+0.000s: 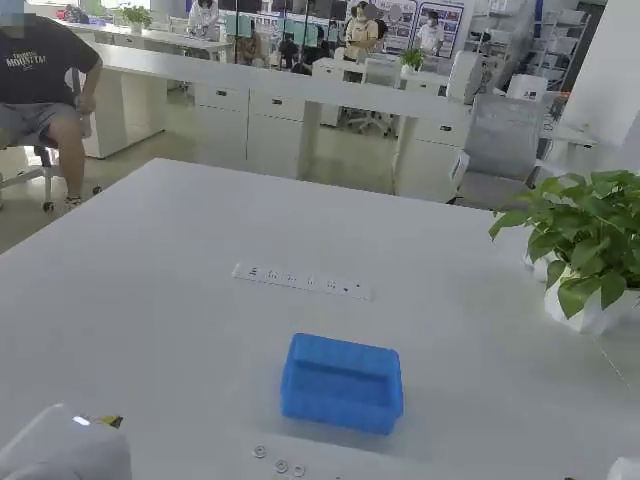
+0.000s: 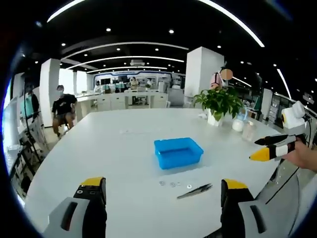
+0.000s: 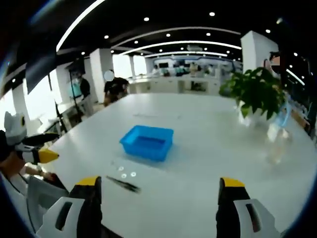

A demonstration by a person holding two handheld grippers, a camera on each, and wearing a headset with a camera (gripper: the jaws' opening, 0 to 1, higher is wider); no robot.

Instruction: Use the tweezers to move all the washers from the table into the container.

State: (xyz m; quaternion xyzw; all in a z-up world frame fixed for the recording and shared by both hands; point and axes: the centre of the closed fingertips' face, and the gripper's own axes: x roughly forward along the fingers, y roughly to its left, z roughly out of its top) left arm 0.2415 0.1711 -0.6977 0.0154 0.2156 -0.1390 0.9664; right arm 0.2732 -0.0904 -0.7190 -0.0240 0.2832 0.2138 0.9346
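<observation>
Task at start, as I judge it. My left claw [image 2: 162,183] and right claw [image 3: 160,182]: jaws wide apart, both empty, poised over near desk edge. Tweezers [image 2: 194,190]: flat on desk [image 1: 150,280], just beyond claws, not yet picked up. Washers [image 2: 174,184]: small silvery rings, loose row, just beside tweezers, on near side of container [image 2: 178,152]. Container: blue open tray, mid-desk; I see no washers inside. Whole transfer left.

Open-plan office: white desks [image 1: 300,90], potted plant [image 1: 585,235], recessed ceiling lights [image 2: 171,31].
</observation>
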